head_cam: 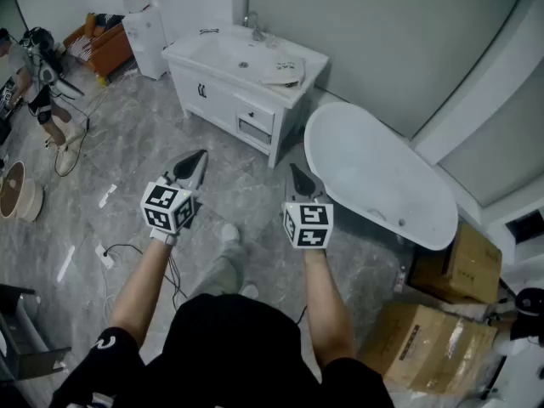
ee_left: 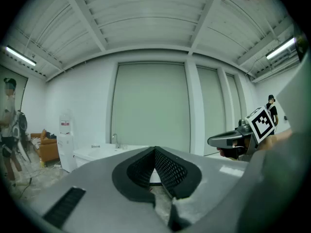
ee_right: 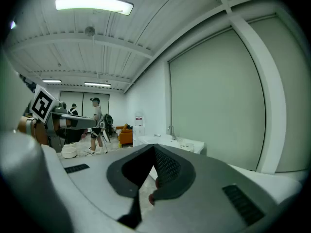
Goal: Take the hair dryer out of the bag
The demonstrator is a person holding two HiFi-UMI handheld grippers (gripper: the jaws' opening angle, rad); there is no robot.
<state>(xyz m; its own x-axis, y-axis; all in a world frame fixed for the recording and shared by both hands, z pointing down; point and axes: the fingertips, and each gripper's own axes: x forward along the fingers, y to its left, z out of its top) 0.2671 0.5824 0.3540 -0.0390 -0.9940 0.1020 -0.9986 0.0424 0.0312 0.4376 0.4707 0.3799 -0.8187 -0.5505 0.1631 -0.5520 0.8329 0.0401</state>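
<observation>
Both grippers hang in the air over the grey marble floor, side by side, nothing in either. In the head view my left gripper [head_cam: 201, 155] and my right gripper [head_cam: 293, 169] are shut and point toward a white vanity cabinet [head_cam: 223, 94]. On the vanity top lies a pale, flat, soft thing [head_cam: 283, 70], perhaps the bag; no hair dryer shows. In the left gripper view the jaws [ee_left: 154, 152] meet, with the right gripper [ee_left: 228, 141] at the right. The right gripper view has its jaws [ee_right: 154, 150] closed together and the left gripper [ee_right: 73, 122] at the left.
A white bathtub [head_cam: 374, 177] stands right of the vanity. Cardboard boxes [head_cam: 429, 338] sit at the lower right. A water dispenser [head_cam: 144, 32] and an orange seat [head_cam: 106, 45] are at the back left, where a person [head_cam: 38, 92] stands. A cable [head_cam: 127, 249] lies on the floor.
</observation>
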